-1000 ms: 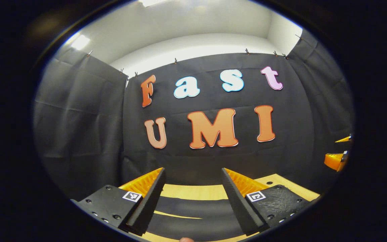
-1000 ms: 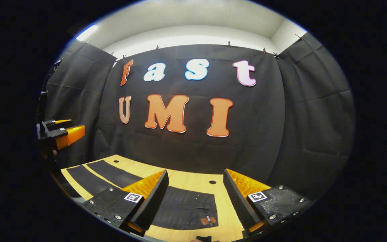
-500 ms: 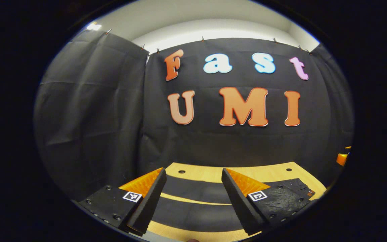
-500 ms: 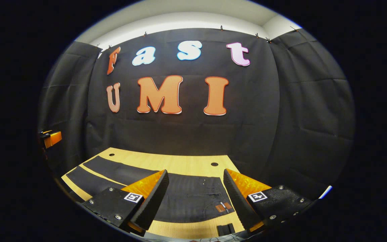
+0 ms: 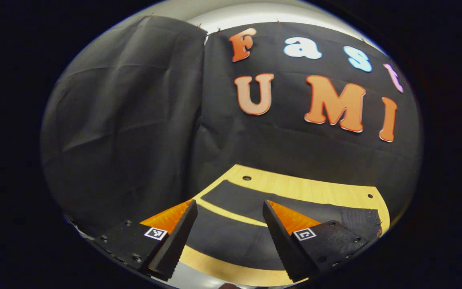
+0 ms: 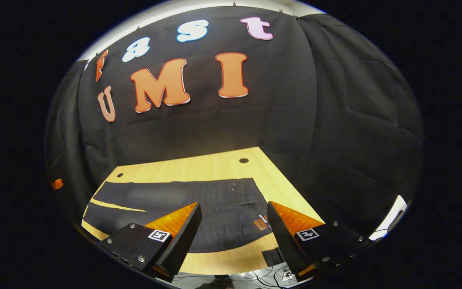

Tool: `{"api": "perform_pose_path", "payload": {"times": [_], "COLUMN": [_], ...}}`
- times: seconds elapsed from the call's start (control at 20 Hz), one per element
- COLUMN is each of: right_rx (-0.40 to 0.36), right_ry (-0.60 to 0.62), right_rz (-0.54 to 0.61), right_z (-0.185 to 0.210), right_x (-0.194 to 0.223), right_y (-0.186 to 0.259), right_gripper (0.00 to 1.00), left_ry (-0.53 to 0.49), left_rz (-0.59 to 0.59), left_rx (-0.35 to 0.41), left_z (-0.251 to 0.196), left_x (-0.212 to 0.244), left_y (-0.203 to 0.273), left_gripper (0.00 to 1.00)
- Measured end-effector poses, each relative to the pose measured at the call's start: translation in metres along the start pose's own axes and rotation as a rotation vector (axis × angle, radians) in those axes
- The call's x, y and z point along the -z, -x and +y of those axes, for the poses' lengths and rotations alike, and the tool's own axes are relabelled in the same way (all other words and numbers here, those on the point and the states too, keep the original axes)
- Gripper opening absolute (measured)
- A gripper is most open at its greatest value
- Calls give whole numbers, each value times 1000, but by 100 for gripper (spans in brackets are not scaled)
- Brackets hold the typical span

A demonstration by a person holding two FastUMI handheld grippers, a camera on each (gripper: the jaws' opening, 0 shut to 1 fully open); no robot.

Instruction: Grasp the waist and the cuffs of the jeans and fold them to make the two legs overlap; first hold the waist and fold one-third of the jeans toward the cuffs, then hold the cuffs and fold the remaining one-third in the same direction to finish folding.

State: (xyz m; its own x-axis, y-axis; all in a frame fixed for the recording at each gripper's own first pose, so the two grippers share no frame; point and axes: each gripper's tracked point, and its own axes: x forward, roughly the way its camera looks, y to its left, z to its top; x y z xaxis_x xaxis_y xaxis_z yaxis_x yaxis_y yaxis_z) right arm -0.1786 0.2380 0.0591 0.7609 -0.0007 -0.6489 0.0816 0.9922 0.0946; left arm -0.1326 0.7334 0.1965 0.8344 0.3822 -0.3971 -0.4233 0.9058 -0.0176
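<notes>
Black-draped booth; jeans (image 6: 199,200) flat on wooden table (image 6: 199,166).

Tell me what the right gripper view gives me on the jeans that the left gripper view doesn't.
Right gripper view: the waist and its brown patch, ahead of the open right gripper. Left gripper view: the legs up close, the near leg between the open left gripper's fingers. Shared: dark jeans lying flat and unfolded on the wooden table.
</notes>
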Motion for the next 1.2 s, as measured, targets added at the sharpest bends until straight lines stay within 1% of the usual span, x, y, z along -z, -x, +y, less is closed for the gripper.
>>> {"api": "perform_pose_path", "payload": {"times": [0.15,0.25,0.3,0.4,0.5,0.65,0.75,0.95,1.05,1.15,1.2], "right_rx": [19,27,44,69,74,91,106,149,170,188,200], "right_ry": [-65,-114,-129,-171,-238,-315,-364,-476,-543,-617,-640], "right_rz": [99,169,202,264,326,416,489,593,629,661,672], "right_z": [-9,-11,-15,-22,-25,-31,-33,-36,-35,-32,-33], "right_x": [20,34,42,59,75,101,120,148,155,164,168], "right_y": [-31,-50,-61,-77,-90,-103,-109,-118,-122,-126,-129], "right_gripper": [98,98,98,98,98,97,97,97,97,97,97], "left_ry": [81,115,127,157,205,262,290,362,399,425,433], "left_rz": [120,185,214,289,371,457,499,606,644,683,702], "left_rx": [-63,-100,-125,-172,-208,-255,-281,-302,-311,-317,-316], "left_z": [23,36,44,59,65,74,79,89,95,100,101], "left_x": [27,40,48,68,88,104,114,136,144,151,154], "left_y": [-30,-49,-56,-69,-81,-93,-95,-105,-110,-112,-115], "left_gripper": [98,98,98,98,98,98,98,98,96,98,96]}}
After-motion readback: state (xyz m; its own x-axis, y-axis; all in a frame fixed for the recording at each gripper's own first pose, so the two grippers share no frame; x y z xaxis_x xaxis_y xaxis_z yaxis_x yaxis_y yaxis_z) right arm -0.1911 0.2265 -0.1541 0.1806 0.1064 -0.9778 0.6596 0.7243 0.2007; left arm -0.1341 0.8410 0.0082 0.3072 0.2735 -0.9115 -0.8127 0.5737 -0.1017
